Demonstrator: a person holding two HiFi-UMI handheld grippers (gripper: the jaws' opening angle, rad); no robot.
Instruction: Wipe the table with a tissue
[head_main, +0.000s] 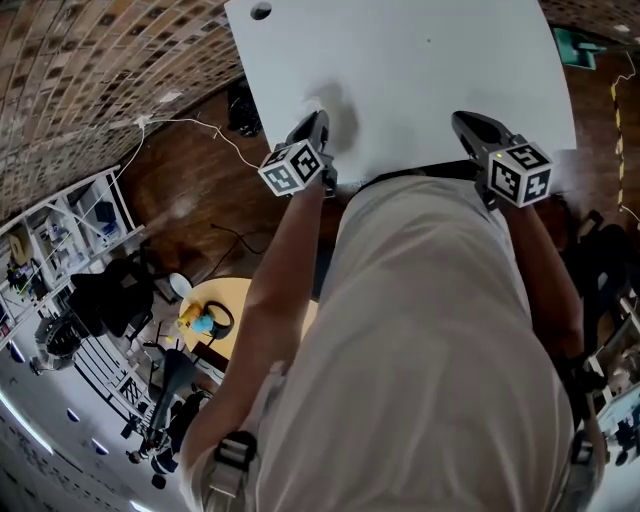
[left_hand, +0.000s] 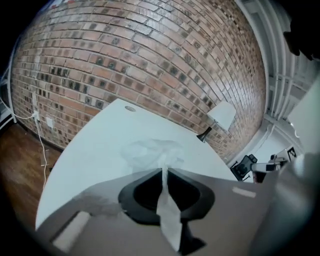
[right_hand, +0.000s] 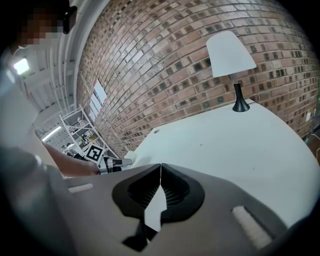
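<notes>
Mid-wipe, I judge. My left gripper clamps the tissue, which bunches at twelve o'clock off its tips, over the table. Right gripper clenched, empty. Next: press down and sweep across.

shirt: beige | left gripper: black | right gripper: black | 2 marker cubes: white

a brick wall ran behind, and a lamp with a white shade and a black stem stood before it. the floor was dark wood, with a thin white cable trailing across it. at the head view's lower left stood a white wire rack and a small round yellow table bearing a yellow and blue toy.
</notes>
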